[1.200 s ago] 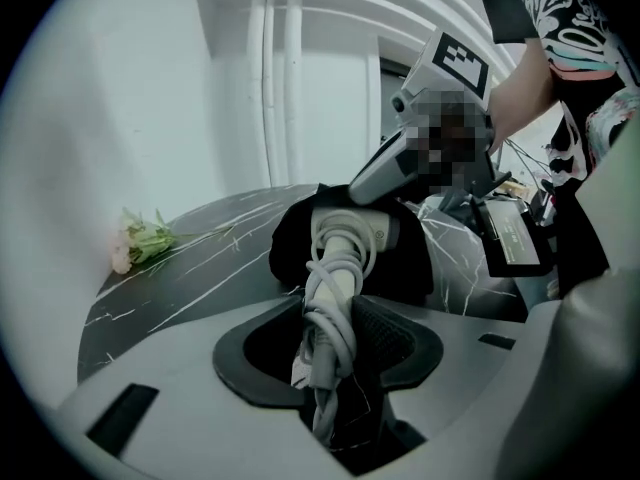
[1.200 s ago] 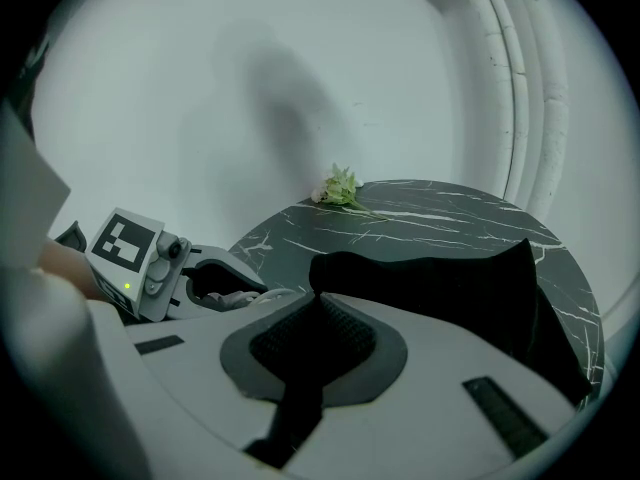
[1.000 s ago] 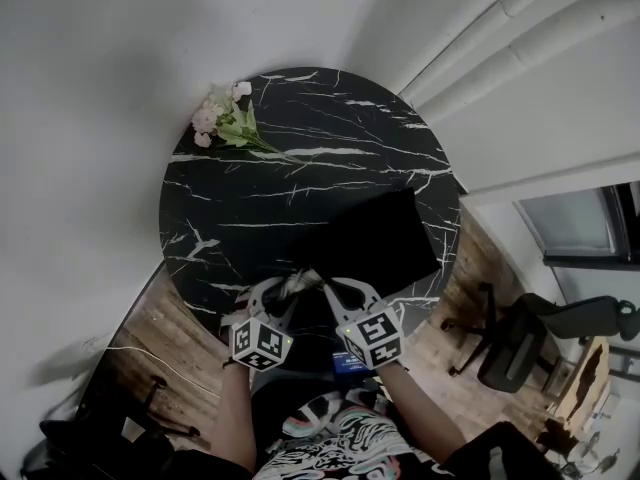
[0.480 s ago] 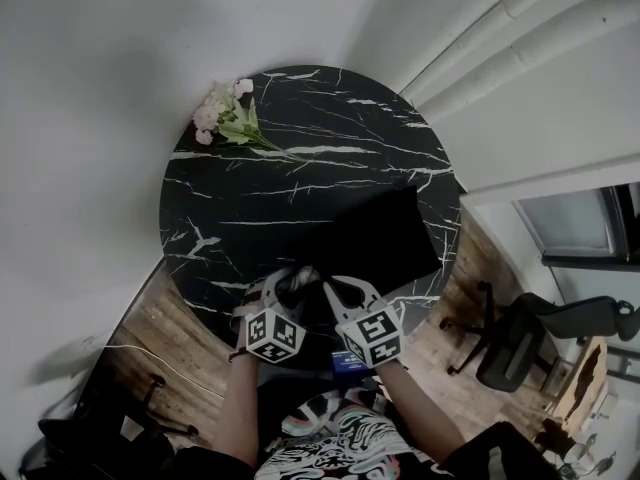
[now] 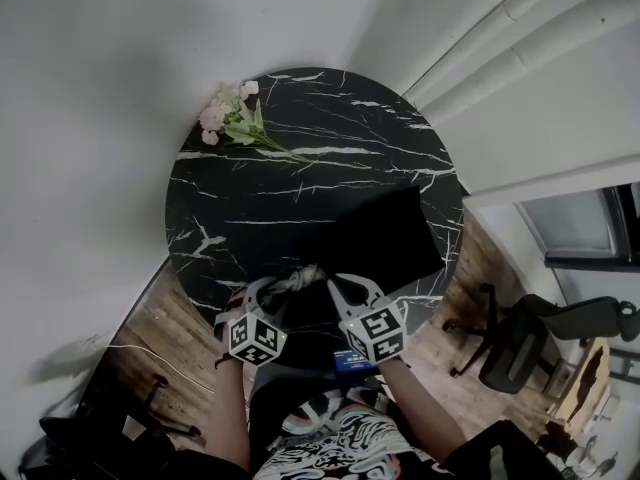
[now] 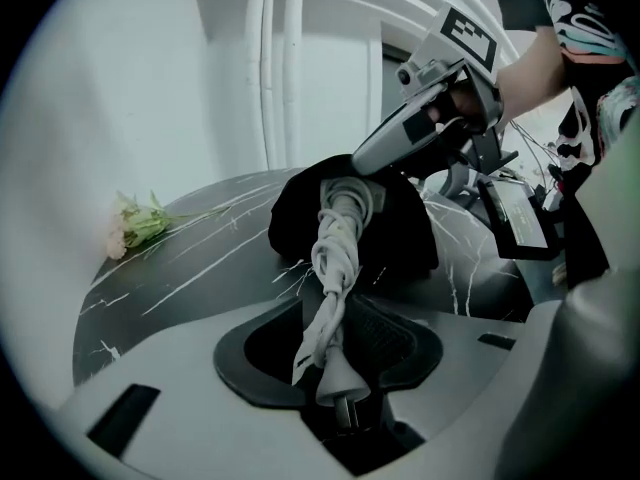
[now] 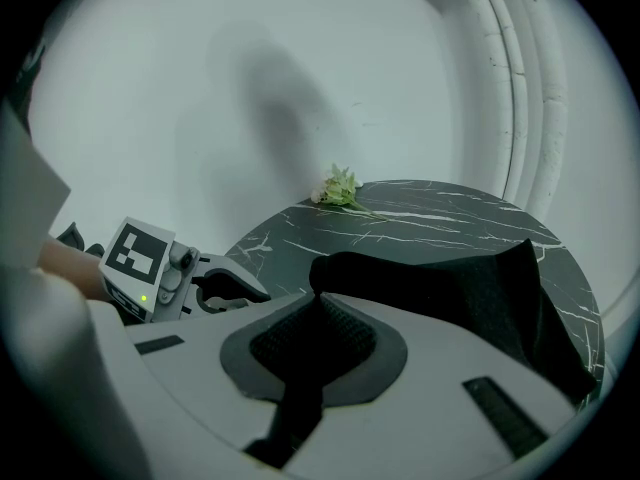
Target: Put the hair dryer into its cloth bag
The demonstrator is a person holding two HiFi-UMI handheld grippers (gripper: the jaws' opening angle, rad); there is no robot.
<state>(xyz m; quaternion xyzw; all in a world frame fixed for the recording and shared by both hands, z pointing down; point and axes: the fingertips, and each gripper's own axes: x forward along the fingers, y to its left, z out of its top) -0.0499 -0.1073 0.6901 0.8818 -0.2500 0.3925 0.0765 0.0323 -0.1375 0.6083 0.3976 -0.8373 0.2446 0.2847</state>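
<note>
The black cloth bag [image 5: 375, 238] lies on the round black marble table [image 5: 250, 198], its mouth toward the near edge. A twisted white power cord [image 6: 335, 258] with its plug [image 6: 335, 373] runs out of the bag mouth [image 6: 400, 233]. My left gripper [image 5: 283, 286] is shut on that cord, which lies between its pads [image 6: 385, 333]. My right gripper [image 5: 335, 286] is shut on the black edge of the bag [image 7: 470, 288], holding the mouth up. The hair dryer's body is hidden, apparently inside the bag.
A small bunch of pink flowers [image 5: 232, 118] lies at the table's far left edge. White pipes run up the wall behind. A black office chair [image 5: 520, 343] stands on the wooden floor to the right. The person's patterned clothing is just below the grippers.
My left gripper swung slightly right, then came back left and lower, keeping the cord. The right gripper and the bag stayed put.
</note>
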